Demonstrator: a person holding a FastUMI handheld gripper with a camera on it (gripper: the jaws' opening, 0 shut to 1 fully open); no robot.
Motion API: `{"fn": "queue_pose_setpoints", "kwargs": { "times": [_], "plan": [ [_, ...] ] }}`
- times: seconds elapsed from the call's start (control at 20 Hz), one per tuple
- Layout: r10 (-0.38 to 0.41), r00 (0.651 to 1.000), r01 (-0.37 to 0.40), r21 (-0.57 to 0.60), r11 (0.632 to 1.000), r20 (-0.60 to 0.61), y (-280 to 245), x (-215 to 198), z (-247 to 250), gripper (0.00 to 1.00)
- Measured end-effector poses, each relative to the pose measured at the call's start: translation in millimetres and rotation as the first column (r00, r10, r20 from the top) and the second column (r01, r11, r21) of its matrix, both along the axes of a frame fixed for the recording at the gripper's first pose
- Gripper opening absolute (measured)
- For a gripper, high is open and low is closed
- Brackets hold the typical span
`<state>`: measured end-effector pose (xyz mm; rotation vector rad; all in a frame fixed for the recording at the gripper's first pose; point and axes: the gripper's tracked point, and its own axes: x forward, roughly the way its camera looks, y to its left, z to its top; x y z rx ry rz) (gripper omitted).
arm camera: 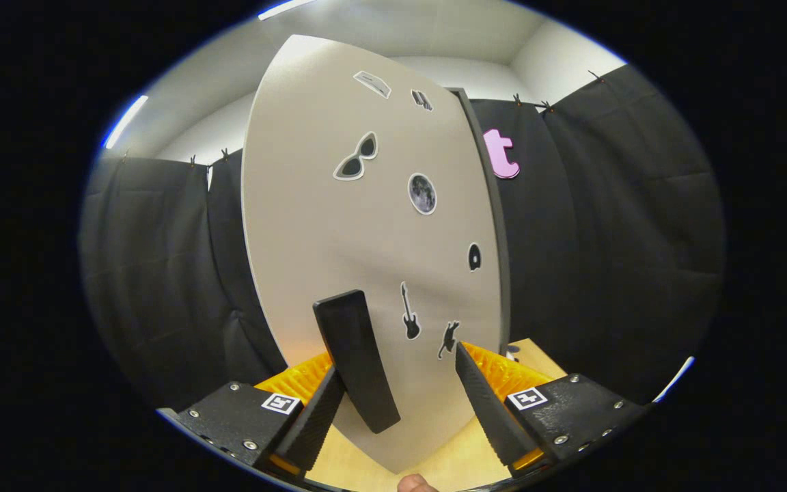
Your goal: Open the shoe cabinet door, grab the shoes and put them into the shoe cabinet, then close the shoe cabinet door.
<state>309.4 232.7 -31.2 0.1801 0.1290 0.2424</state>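
The shoe cabinet's beige door (339,239) stands right in front of me, covered with several small stickers. Its black bar handle (356,359) juts out low on the door. My gripper (397,359) is open, and the handle sits between the fingers, close against the left one and well apart from the right one. The cabinet's dark edge (496,239) runs along the door's right side. I cannot tell whether the door is ajar.
Beneath the door and the fingers lies a light wooden surface (448,461). A person's fingertip (415,484) shows just behind the fingers. Black cloth walls hang on both sides of the cabinet.
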Motion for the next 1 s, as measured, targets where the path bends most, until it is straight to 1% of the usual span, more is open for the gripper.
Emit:
{"fn": "queue_pose_setpoints", "kwargs": {
  "times": [0.25, 0.45, 0.85, 1.0],
  "plan": [
    [0.017, 1.0, -0.016, -0.043, 0.999, 0.016, 44, 29, 2, 0.98],
    [-0.013, 1.0, 0.015, -0.068, 0.998, 0.028, 68, 47, 8, 0.98],
    [-0.019, 1.0, 0.02, -0.065, 0.998, 0.017, 99, 85, 7, 0.98],
    [-0.009, 1.0, 0.01, -0.038, 0.999, 0.019, 110, 99, 6, 0.98]
  ]
}}
